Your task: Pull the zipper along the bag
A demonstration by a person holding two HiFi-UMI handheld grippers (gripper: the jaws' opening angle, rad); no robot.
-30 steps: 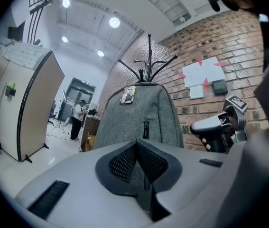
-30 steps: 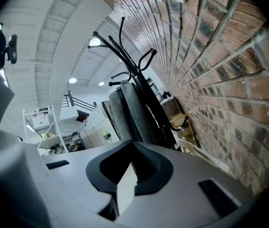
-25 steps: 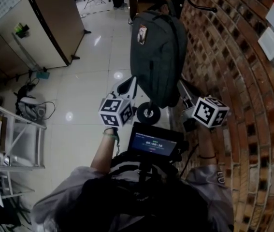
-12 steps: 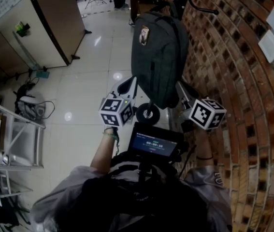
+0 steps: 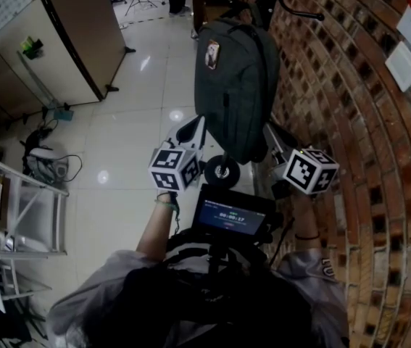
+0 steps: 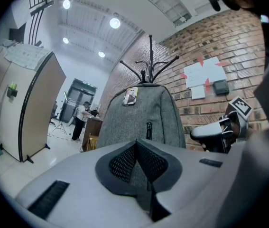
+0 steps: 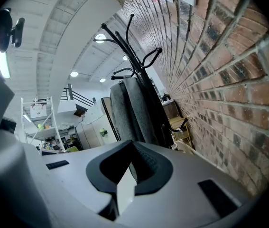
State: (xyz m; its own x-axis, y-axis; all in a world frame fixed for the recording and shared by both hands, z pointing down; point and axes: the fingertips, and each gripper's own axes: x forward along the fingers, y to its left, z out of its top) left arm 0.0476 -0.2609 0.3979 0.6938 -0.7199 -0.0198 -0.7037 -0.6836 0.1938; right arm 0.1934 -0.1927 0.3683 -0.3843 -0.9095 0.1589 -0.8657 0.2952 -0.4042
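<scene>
As both face the bag (image 5: 234,78) | left tongs (image 5: 195,125) level, closed | right tongs (image 5: 272,130) closed

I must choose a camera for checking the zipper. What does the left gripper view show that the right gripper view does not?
Only the left gripper view: the front of the grey backpack with its zipper pull and label, papers on the wall, and the right hand-held gripper.
Only the right gripper view: the backpack's side edge and a white shelf rack.
Both: the backpack hanging on the coat stand beside the brick wall.
</scene>
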